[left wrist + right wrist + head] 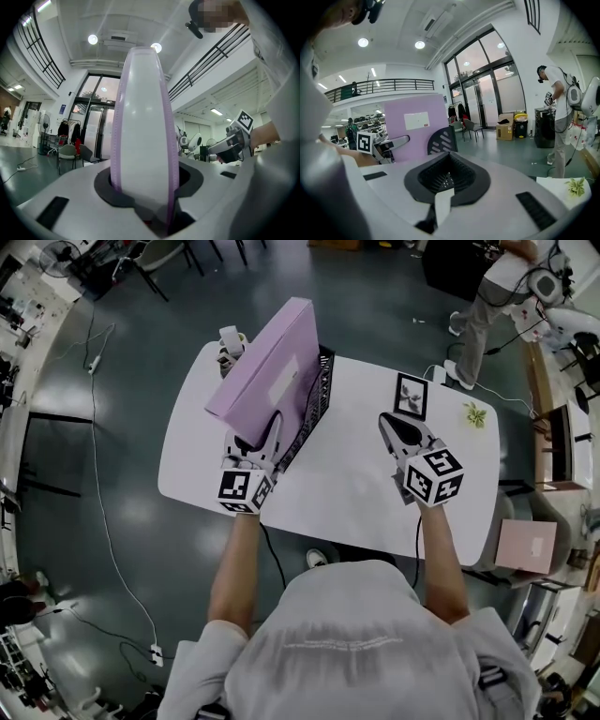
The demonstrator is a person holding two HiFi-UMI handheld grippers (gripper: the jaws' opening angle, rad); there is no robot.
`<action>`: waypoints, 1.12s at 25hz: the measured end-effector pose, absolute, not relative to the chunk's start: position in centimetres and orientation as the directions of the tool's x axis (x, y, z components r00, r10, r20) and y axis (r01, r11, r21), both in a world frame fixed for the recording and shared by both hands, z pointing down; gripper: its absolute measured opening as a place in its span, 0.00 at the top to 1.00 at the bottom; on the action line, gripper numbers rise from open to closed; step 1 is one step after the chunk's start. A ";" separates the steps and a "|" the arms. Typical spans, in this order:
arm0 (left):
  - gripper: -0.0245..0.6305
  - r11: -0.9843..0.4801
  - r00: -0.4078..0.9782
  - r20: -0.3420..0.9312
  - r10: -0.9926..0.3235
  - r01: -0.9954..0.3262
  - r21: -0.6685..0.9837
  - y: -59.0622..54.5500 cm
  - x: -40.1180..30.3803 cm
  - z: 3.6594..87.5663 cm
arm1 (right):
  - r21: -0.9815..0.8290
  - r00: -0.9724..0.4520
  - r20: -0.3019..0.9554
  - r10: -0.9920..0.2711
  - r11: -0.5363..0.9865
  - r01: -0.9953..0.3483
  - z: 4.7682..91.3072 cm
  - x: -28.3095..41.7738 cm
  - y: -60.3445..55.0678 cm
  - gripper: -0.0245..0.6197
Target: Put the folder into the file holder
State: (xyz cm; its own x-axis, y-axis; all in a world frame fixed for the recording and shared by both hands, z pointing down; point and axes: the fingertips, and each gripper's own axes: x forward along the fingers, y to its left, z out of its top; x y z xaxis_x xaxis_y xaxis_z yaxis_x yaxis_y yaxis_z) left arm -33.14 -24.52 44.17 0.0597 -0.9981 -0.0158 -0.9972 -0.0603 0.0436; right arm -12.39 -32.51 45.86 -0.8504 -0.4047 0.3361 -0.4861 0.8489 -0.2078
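Left hand-held gripper (pixel 266 434) clamps the purple folder (pixel 267 362) on edge to slot into the mesh file holder (pixel 317 390); right hand-held gripper (pixel 392 424) closed, empty.

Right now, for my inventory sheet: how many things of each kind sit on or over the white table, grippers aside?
Lilac cardboard box folder: 1
Black mesh file holder: 1
Black-framed picture: 1
Small green plant sprig: 1
Small white object at the far-left corner, kind unclear: 1
Total: 5
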 end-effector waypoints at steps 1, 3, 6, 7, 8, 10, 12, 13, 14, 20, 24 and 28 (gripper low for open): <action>0.68 -0.060 0.059 -0.013 -0.998 -0.997 0.044 -24.6 -33.1 44.4 | -0.208 -0.850 0.338 -0.405 0.848 -0.487 45.9 -12.3 -32.5 0.92; 0.68 -0.059 0.058 -0.007 -0.998 -0.997 0.049 -24.6 -33.1 44.9 | -0.209 -0.847 0.340 -0.409 0.845 -0.492 46.1 -12.1 -32.6 0.92; 0.68 -0.053 0.053 -0.001 -0.999 -0.997 0.058 -24.6 -33.2 45.6 | -0.211 -0.843 0.344 -0.415 0.840 -0.499 46.3 -11.8 -32.8 0.92; 0.67 -0.050 0.050 0.000 -0.999 -0.997 0.060 -24.6 -33.2 45.8 | -0.212 -0.842 0.345 -0.415 0.839 -0.501 46.3 -11.8 -32.8 0.92; 0.67 -0.047 0.047 0.003 -0.999 -0.997 0.061 -24.6 -33.2 46.1 | -0.212 -0.841 0.346 -0.415 0.839 -0.501 46.4 -11.8 -32.8 0.92; 0.67 -0.044 0.045 0.011 -0.999 -0.997 0.060 -24.6 -33.2 46.6 | -0.213 -0.841 0.349 -0.414 0.839 -0.502 46.5 -11.8 -32.8 0.92; 0.66 -0.046 0.048 0.026 -0.999 -0.997 0.059 -24.6 -33.1 47.1 | -0.213 -0.839 0.353 -0.415 0.837 -0.504 46.6 -11.7 -32.8 0.92; 0.65 -0.047 0.049 0.037 -0.998 -0.997 0.058 -24.6 -33.1 47.4 | -0.214 -0.837 0.355 -0.415 0.836 -0.505 46.7 -11.6 -32.8 0.92; 0.65 -0.048 0.051 0.049 -0.998 -0.997 0.058 -24.6 -33.1 47.7 | -0.215 -0.836 0.358 -0.416 0.835 -0.507 46.8 -11.6 -32.7 0.92; 0.64 -0.045 0.052 0.131 -0.990 -0.997 0.056 -24.6 -32.9 49.8 | -0.219 -0.832 0.368 -0.415 0.831 -0.511 47.2 -11.2 -32.6 0.92; 0.62 -0.052 0.062 0.190 -0.980 -0.997 0.061 -24.7 -32.8 51.4 | -0.223 -0.830 0.372 -0.416 0.828 -0.515 47.5 -11.1 -32.7 0.92; 0.61 -0.056 0.074 0.244 -0.967 -0.995 0.076 -24.7 -32.7 52.8 | -0.231 -0.829 0.375 -0.416 0.824 -0.517 47.7 -11.1 -32.7 0.92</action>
